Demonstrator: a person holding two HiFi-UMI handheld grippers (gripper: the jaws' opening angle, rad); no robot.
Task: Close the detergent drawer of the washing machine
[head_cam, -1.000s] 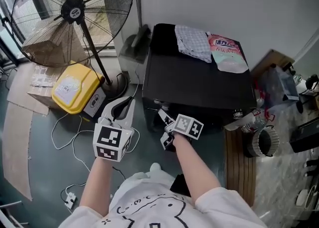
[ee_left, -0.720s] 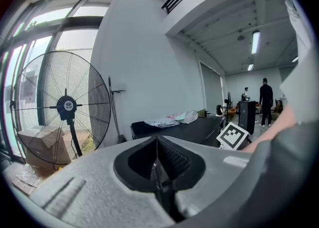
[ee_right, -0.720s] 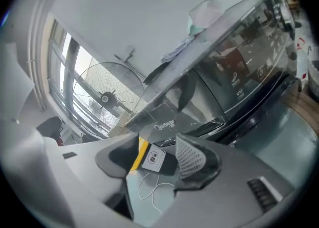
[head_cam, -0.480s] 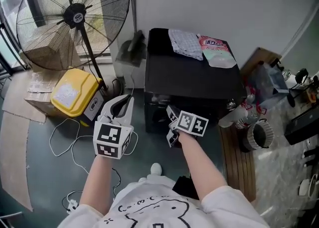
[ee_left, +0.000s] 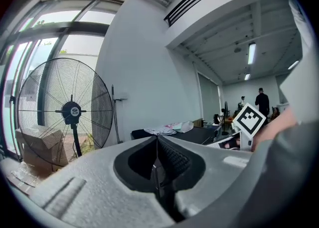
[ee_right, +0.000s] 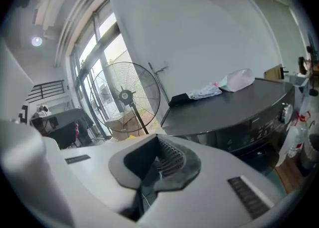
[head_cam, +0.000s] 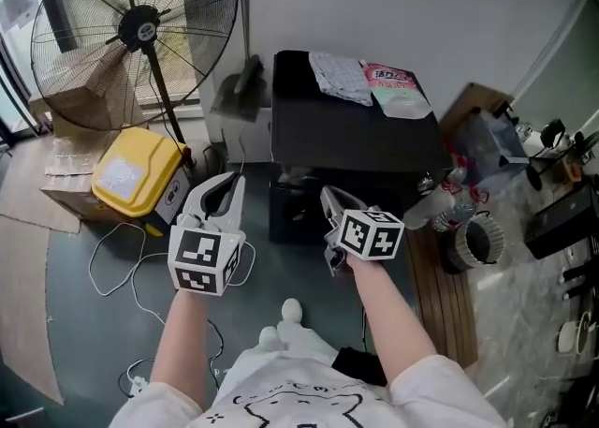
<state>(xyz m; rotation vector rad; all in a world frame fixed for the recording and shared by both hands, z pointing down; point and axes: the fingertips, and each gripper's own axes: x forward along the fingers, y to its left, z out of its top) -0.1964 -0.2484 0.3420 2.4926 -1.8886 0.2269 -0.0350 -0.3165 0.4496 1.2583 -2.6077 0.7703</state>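
The black washing machine stands against the wall, its top facing me. Its dark front panel lies just beyond both grippers, and I cannot make out a drawer sticking out of it. In the right gripper view the control panel with a knob runs along the machine's front edge. My right gripper is shut and empty, a little short of the front panel; its pads meet. My left gripper hovers left of the machine, also shut and empty.
A patterned cloth and a pink detergent pouch lie on the machine's top. A big standing fan, a yellow container and floor cables are at the left. Bottles and a wooden board crowd the right.
The right gripper's jaws have gone from open to shut, and it has risen, rolled and drawn slightly right of the machine's front. The left gripper has lifted a little.
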